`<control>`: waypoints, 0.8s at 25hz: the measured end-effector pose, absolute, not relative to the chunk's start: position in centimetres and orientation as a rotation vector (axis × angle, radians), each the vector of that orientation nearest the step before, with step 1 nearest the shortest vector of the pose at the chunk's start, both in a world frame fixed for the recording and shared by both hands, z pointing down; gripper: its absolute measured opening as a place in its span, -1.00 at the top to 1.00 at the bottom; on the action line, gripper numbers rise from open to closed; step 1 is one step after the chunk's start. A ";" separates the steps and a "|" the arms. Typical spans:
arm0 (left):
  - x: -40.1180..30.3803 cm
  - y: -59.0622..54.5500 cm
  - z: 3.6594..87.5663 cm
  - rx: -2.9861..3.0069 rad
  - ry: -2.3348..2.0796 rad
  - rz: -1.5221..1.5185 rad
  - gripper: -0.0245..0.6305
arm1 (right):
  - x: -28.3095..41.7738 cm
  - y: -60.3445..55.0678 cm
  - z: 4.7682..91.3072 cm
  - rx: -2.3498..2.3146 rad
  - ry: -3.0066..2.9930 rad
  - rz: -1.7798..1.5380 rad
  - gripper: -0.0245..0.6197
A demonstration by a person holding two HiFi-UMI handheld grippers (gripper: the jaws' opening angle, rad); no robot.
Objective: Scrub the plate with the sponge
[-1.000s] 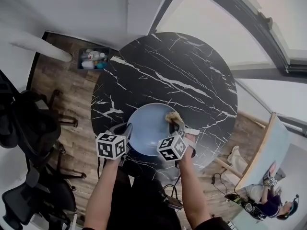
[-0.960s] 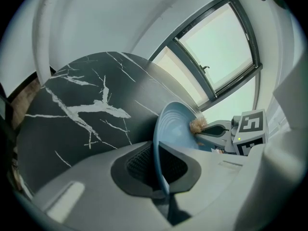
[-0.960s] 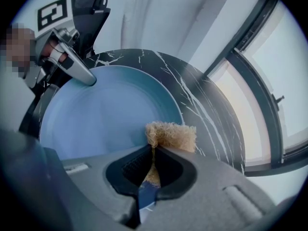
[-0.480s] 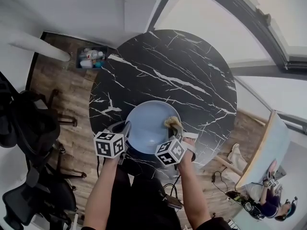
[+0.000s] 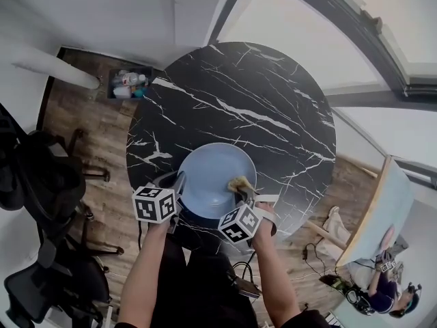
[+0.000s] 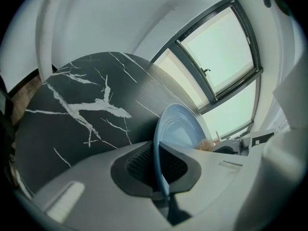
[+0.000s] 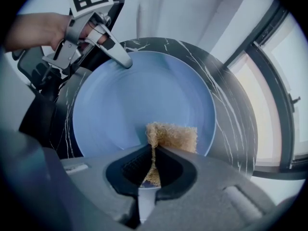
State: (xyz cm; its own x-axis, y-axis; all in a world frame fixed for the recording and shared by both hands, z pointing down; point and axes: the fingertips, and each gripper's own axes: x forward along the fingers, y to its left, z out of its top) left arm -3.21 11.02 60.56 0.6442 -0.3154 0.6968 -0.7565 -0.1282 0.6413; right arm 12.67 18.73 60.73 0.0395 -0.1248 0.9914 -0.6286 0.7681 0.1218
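Left gripper (image 6: 161, 170) jaws clamp blue plate (image 5: 208, 173) rim: stiff, slick, likely breakable. Right gripper (image 7: 153, 165) jaws pinch tan sponge (image 7: 175, 137) edge: soft, light, compressible.

Round black marble table (image 5: 273, 101) on wood floor (image 5: 89, 121), windows (image 5: 382, 19) beyond.

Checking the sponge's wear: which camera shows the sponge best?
The right gripper view: the sponge sits close and clear, pinched in the right gripper on the blue plate. The head view shows it small; the left gripper view catches only a tan sliver past the plate's rim.
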 end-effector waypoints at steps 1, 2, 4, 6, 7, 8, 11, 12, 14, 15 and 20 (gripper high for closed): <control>-3.2 11.0 60.5 1.713 -0.878 0.475 0.87 | 12.4 19.1 60.7 0.630 -1.514 0.444 0.86; -3.2 11.0 60.5 1.711 -0.878 0.471 0.87 | 12.2 19.5 60.7 0.621 -1.521 0.456 0.86; -3.1 11.0 60.5 1.712 -0.878 0.468 0.87 | 11.8 20.3 60.7 0.604 -1.535 0.479 0.86; -3.1 11.0 60.5 1.720 -0.882 0.478 0.87 | 11.2 20.9 60.7 0.584 -1.546 0.506 0.86; -3.1 11.0 60.5 1.722 -0.884 0.484 0.87 | 11.0 21.1 60.7 0.575 -1.552 0.520 0.86; -3.1 11.0 60.6 1.722 -0.887 0.484 0.87 | 10.7 21.3 60.7 0.567 -1.559 0.536 0.86; -3.1 11.0 60.6 1.712 -0.892 0.475 0.87 | 10.1 21.9 60.6 0.545 -1.584 0.589 0.86; -3.1 11.0 60.6 1.711 -0.892 0.473 0.87 | 9.9 22.1 60.6 0.537 -1.592 0.605 0.86; -3.1 11.0 60.6 1.708 -0.891 0.469 0.87 | 9.4 22.4 60.5 0.516 -1.606 0.634 0.86; -3.1 11.0 60.6 1.707 -0.891 0.467 0.87 | 9.1 22.6 60.5 0.503 -1.613 0.649 0.86; -3.0 11.0 60.6 1.699 -0.898 0.461 0.86 | 7.7 23.4 60.4 0.437 -1.644 0.726 0.86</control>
State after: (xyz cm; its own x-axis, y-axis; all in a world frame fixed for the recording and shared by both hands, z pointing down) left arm -3.04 10.98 60.59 0.6366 -0.3304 0.6968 -0.7588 -0.1068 0.6425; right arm 7.70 23.37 60.40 -0.2041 0.1092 0.9728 -0.6450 0.7325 -0.2175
